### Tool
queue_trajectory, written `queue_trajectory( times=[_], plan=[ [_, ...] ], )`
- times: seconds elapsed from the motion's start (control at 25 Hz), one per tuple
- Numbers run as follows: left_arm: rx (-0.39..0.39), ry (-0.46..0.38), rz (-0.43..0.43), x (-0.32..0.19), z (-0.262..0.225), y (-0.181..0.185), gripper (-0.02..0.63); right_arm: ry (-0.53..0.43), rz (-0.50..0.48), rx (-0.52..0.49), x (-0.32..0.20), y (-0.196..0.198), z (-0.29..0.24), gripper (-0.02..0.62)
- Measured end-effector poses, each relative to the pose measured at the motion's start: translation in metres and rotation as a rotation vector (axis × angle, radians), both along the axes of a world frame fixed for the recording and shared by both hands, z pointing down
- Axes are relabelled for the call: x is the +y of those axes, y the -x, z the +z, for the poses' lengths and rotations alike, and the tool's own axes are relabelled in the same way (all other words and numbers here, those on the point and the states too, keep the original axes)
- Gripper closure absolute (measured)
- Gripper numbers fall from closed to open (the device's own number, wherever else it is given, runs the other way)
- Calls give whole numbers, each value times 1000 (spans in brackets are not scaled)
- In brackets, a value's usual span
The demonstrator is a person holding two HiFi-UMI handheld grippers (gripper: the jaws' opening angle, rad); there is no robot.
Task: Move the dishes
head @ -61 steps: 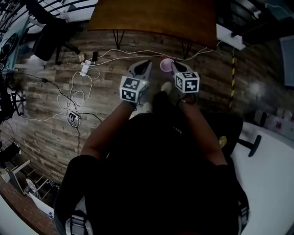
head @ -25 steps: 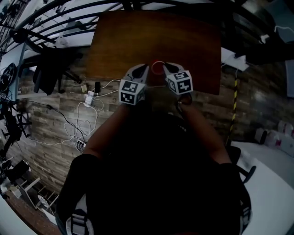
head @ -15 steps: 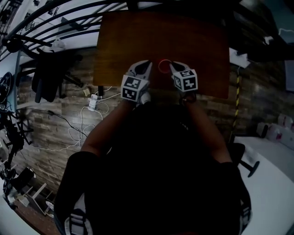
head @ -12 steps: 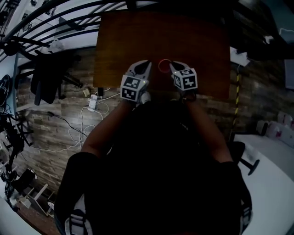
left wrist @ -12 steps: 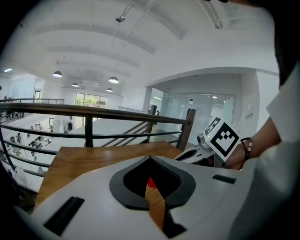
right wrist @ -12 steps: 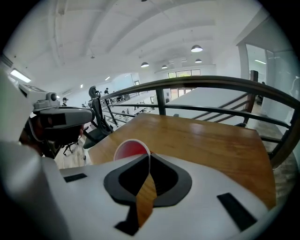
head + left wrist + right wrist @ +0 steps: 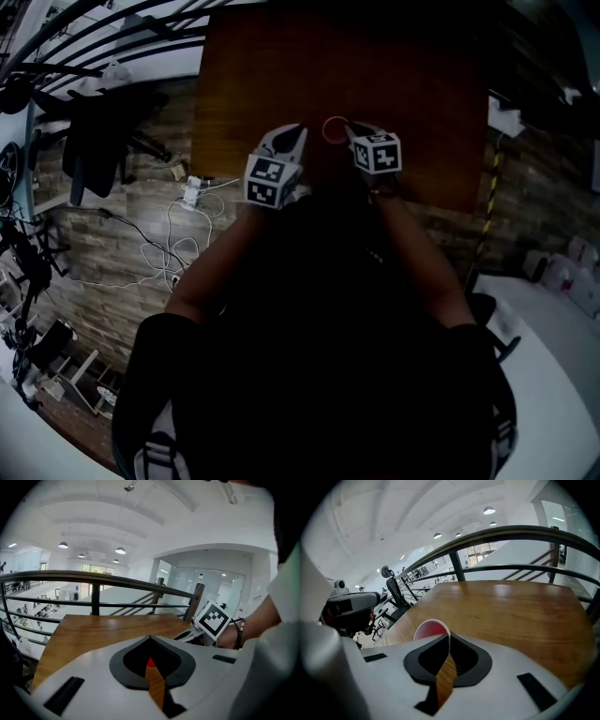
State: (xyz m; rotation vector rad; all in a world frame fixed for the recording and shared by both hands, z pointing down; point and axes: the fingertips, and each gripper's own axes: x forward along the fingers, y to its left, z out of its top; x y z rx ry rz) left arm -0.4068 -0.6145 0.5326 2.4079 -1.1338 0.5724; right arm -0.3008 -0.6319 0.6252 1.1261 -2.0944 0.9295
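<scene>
The red dish (image 7: 432, 629) is located over the near part of the wooden counter (image 7: 511, 611). Its white rim is gripped between the jaws of the right tool (image 7: 447, 641), which is clenched on it. Contact between dish and counter cannot be determined. The left tool (image 7: 151, 641) is held alongside, its jaws drawn almost together with nothing gripped. No other dish is seen on the counter. The transfer is judged part-complete: the dish is carried to the counter but not yet set down and released.
</scene>
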Motion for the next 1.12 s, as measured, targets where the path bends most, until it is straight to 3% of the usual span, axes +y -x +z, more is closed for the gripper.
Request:
queue_trajectory(
  times=[0.72,1.12],
  plan=[
    [-6,70,-38,-27,29,3,611,148,-4,-37,-17,9,46,571],
    [-2,67,-29,-21,24,6,611,48,-11,-4,-19,3,25,529]
  ],
)
